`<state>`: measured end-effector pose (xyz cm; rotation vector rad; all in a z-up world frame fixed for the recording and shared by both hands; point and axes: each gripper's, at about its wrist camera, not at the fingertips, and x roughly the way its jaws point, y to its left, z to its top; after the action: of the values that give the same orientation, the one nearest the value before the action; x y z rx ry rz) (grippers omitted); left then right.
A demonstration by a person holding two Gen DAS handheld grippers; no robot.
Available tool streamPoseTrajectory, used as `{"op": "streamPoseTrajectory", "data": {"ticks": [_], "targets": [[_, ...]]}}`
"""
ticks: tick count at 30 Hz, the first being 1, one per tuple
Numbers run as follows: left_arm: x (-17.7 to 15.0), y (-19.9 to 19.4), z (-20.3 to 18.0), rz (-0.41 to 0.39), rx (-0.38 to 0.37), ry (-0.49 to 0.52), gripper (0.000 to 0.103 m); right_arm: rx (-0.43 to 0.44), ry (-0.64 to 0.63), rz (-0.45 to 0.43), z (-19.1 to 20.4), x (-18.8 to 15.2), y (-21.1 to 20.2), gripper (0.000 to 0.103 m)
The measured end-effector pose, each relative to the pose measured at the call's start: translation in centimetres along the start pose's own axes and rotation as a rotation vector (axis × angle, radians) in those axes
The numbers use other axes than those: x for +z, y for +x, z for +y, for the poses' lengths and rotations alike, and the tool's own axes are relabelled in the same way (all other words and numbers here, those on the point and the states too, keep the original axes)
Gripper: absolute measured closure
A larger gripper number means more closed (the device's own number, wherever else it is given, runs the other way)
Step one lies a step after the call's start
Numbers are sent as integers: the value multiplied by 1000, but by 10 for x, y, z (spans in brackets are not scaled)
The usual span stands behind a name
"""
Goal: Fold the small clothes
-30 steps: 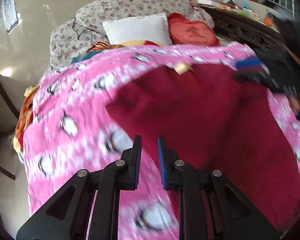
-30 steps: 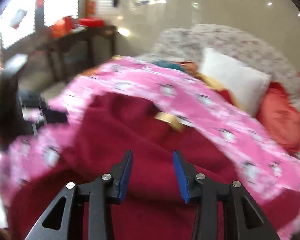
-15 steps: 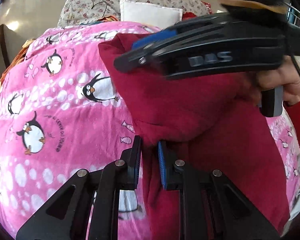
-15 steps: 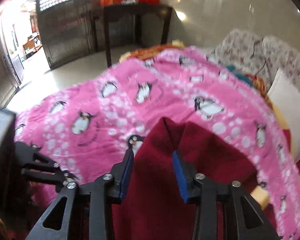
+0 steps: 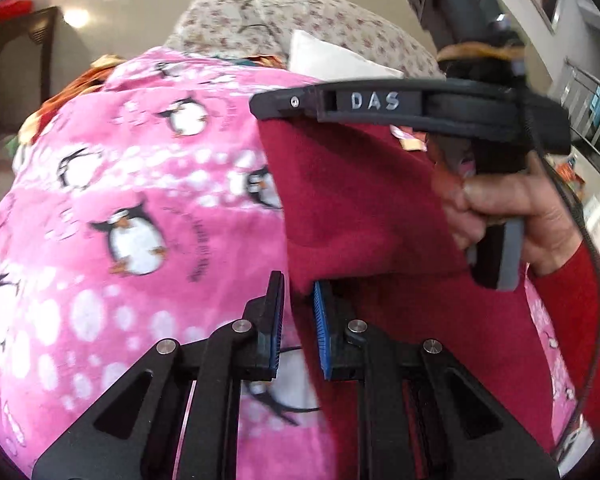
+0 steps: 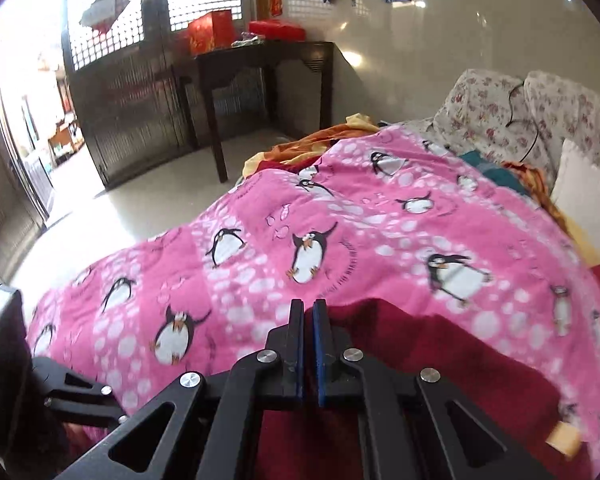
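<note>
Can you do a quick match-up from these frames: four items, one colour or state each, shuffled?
Things:
1. garment
2. blanket
3. right gripper
4. side table

States:
A. pink with penguins
B. dark wood, red boxes on top
C. dark red, its edge lifted
D. just closed, pads shut on the garment's edge

Pairs: 1-C, 2-A, 3-D, 4-B

home bedroom | penguin blanket [image 6: 340, 248] | floral pillows [image 6: 540, 112] | dark table [image 6: 260, 60]
</note>
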<state>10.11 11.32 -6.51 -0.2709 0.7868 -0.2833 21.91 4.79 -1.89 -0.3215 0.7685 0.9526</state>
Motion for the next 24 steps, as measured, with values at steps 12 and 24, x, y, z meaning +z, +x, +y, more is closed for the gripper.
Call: {"op": "streamPoseTrajectory", "data": {"ticks": [12,24], "targets": [[-4,-32,-3,-104,107,72,89,-120,129,-59,-37,-59,-104,77],[39,-5,-43,-33,34,84,50,-564,319,134,-123,-216,-189,77]]}}
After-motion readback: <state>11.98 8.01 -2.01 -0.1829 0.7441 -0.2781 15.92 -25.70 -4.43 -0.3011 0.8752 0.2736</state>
